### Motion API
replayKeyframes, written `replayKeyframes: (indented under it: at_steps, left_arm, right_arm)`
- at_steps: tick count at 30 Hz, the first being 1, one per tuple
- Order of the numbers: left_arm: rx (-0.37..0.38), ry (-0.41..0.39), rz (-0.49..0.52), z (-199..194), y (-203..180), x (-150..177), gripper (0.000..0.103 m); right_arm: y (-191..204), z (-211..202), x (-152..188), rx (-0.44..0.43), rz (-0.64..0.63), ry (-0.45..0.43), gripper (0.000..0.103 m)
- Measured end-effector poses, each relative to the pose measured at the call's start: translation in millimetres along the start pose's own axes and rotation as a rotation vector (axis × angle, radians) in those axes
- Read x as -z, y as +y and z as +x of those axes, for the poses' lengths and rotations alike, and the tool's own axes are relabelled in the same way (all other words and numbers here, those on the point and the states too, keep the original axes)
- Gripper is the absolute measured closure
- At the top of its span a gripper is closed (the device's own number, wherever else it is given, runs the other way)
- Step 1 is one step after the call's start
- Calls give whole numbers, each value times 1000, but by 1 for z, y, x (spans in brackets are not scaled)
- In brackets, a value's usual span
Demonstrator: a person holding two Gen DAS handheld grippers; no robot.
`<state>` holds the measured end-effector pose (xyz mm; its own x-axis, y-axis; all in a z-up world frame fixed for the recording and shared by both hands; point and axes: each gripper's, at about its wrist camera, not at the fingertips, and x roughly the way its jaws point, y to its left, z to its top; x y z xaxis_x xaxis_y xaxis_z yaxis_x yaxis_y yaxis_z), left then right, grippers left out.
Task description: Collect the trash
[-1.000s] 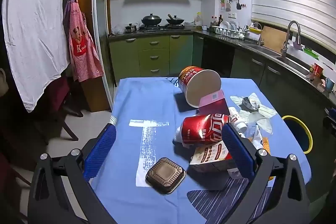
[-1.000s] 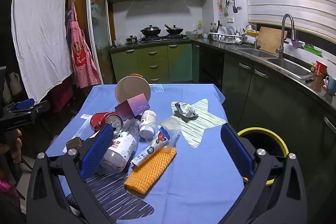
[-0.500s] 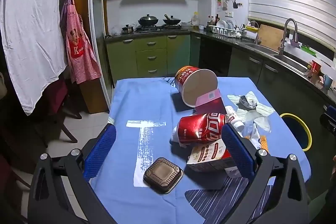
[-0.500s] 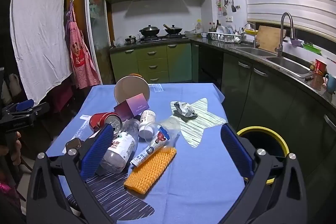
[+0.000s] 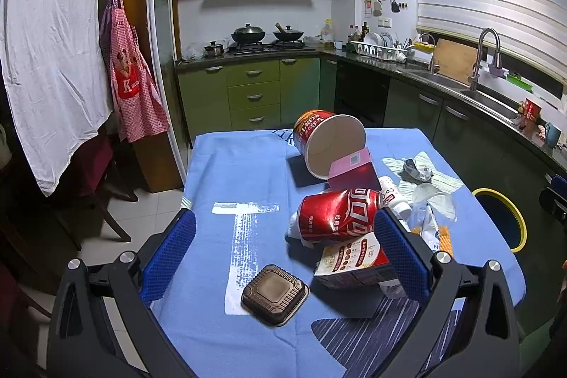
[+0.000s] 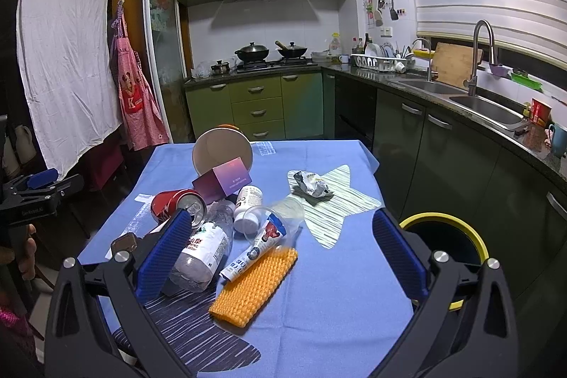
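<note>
Trash lies piled on a blue-clothed table: a red soda can, a tipped noodle cup, a purple box, a plastic bottle, a toothpaste tube, an orange bumpy pad, a crumpled wrapper and a brown square tray. A yellow-rimmed bin stands right of the table. My left gripper hovers open above the near-left edge with the tray between its fingers' lines. My right gripper is open over the near edge, empty.
Green cabinets and a stove with pans line the far wall. A counter with a sink runs along the right. A chair and a hanging apron stand left of the table. A person's hand holds the other gripper's handle.
Both views have shifted only slightly; the left gripper has drifted a little, and nothing on the table has moved or been gripped.
</note>
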<state>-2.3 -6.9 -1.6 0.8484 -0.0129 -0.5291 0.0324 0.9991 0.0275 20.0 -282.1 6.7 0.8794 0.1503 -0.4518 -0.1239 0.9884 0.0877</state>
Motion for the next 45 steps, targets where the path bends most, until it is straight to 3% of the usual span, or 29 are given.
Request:
replayKeyframes:
  at_steps: [45]
  left_arm:
    - [14,26,6,9,-2,7,4]
  right_arm:
    - [-2,8,10,1,13,7,6]
